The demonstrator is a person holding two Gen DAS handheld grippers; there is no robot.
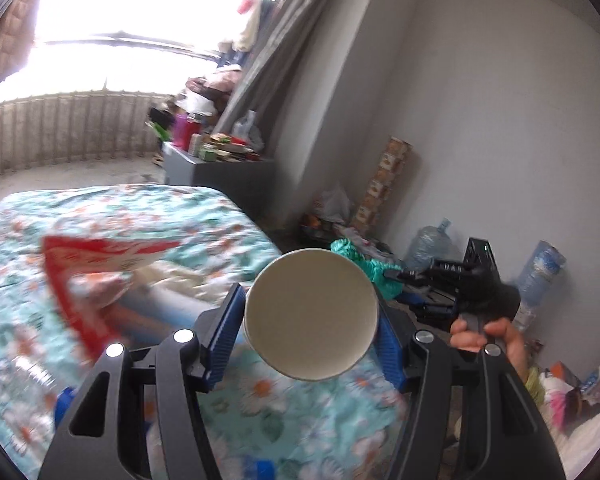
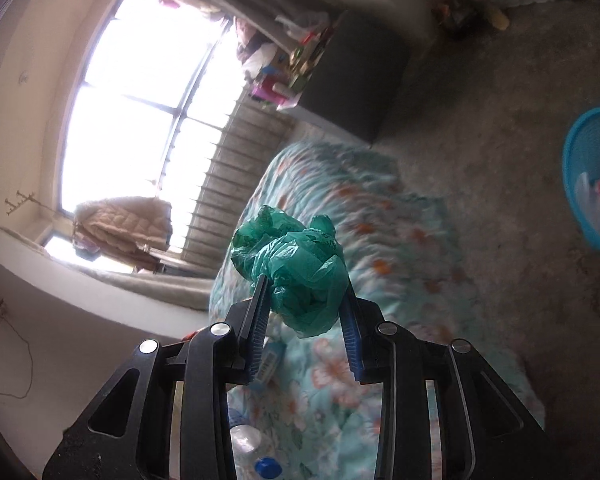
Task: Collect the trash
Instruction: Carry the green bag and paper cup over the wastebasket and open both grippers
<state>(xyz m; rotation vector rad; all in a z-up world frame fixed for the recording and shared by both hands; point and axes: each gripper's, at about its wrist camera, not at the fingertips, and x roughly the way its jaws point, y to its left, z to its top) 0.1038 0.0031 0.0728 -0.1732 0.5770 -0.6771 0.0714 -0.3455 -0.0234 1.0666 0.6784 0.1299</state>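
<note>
My left gripper (image 1: 311,322) is shut on a white paper cup (image 1: 311,314), whose round base faces the camera, held above the floral bed cover (image 1: 112,216). My right gripper (image 2: 306,306) is shut on a crumpled green plastic bag (image 2: 296,264). In the left wrist view that green bag (image 1: 364,262) and the right gripper (image 1: 396,274) show to the right, carried by a hand (image 1: 496,336). A red wrapper (image 1: 92,276) and a clear bottle with a blue cap (image 2: 256,456) lie on the bed. A blue mesh bin (image 2: 580,160) stands on the floor at the right edge, with trash inside.
A grey cabinet (image 1: 220,170) crowded with small items stands past the bed by the window. Along the wall are a stack of cartons (image 1: 384,180), bags and large water bottles (image 1: 432,242). Bare concrete floor (image 2: 480,128) lies between bed and bin.
</note>
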